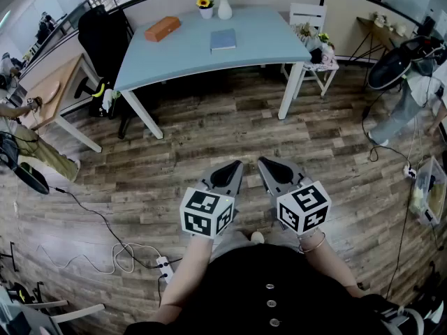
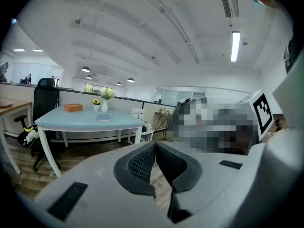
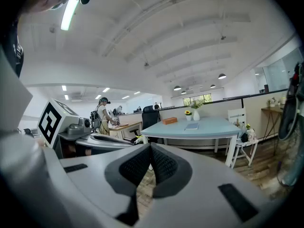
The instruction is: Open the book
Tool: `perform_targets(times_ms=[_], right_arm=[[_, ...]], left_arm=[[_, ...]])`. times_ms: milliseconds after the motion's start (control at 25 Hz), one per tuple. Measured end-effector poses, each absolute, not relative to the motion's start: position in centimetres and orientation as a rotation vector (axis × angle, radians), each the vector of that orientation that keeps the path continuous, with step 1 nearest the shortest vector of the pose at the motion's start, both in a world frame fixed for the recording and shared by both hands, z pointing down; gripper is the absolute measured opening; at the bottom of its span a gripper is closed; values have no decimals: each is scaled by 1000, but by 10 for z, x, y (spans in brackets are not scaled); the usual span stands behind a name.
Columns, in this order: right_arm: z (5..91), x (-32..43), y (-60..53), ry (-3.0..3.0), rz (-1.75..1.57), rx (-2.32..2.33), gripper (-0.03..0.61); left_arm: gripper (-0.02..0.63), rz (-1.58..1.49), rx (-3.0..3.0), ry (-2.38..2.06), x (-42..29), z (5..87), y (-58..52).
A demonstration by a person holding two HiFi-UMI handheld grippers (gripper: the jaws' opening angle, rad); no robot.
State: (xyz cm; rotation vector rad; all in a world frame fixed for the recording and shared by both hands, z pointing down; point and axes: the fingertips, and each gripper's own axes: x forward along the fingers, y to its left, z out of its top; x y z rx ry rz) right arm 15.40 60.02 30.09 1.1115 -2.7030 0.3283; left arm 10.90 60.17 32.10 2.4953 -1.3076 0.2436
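The book lay closed and flat on the pale blue bench, about the middle of its top; any print on its grey-blue cover was too small to read. An orange box sat toward the bench's left end. At the bench's far edge stood a white vase of flowers and, just beside it, a small pot with a yellow bloom. The bench had white legs and stood on a wood-plank floor in an open office. A black office chair was at the bench's left end, a white chair loaded with small things at its right end, and a wooden desk further out past the left end. A white power strip and its looped cable lay on the floor well in front of the bench. Both tools hung over the floor, well short of the bench's near side. The left gripper had its fingers pressed together with nothing between them. The right gripper was just beside it, its fingers likewise together on nothing. Each carried a cube printed with black-and-white square markers.
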Motion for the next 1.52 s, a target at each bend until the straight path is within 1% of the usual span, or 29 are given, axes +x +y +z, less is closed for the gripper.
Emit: perform_targets(times_ms=[560, 720, 1040, 1120, 1200, 1400, 1520], right_arm=[[303, 160, 601, -2753, 364, 1053, 0], [306, 163, 604, -2790, 438, 993, 0], [315, 185, 602, -2770, 416, 976, 2], [316, 191, 602, -2770, 416, 983, 2], [317, 196, 602, -2771, 416, 985, 2], [320, 207, 600, -2773, 425, 995, 2], [326, 208, 603, -2772, 443, 985, 2]], left_arm=[[15, 272, 2462, -1352, 116, 331, 600], [15, 244, 2472, -1352, 122, 328, 597], [19, 189, 2505, -1410, 132, 321, 592], [42, 203, 2496, -1424, 135, 324, 591], [88, 210, 2487, -1431, 138, 326, 590], [165, 280, 2507, -1430, 147, 330, 592], [190, 367, 2544, -1410, 150, 335, 595]])
